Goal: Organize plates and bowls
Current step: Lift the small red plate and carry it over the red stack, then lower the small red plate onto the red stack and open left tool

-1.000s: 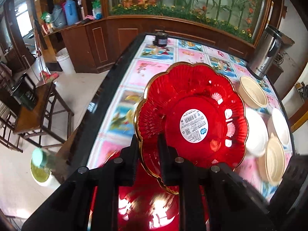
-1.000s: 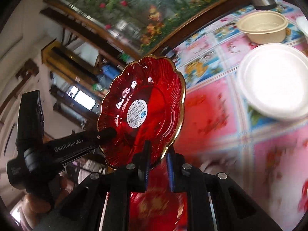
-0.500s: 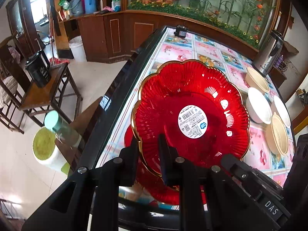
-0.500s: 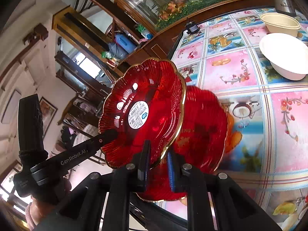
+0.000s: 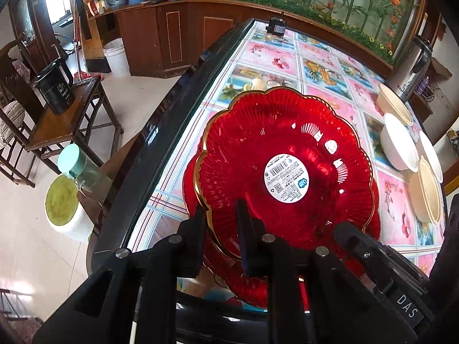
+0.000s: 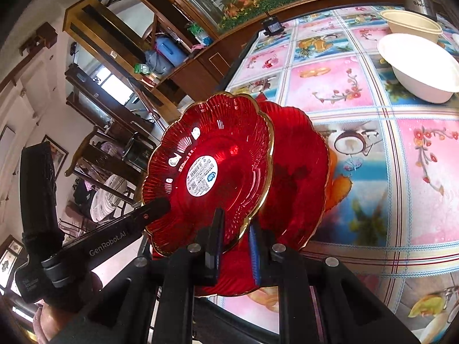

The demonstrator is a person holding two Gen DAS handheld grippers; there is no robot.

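The jaws of both the left gripper [image 5: 222, 223] and right gripper [image 6: 234, 229] are closed on the rim of the red plate [image 5: 287, 166], held mid-frame over a second red plate [image 6: 298, 177] on the table [image 6: 358, 91].

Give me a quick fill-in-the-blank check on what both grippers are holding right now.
1. Both the left gripper and the right gripper are clamped on the rim of the same ____ plate.
2. The round sticker at its centre is ____ in colour.
3. A second red plate lies on the table directly ____ the held one.

Missing words: red; white; below
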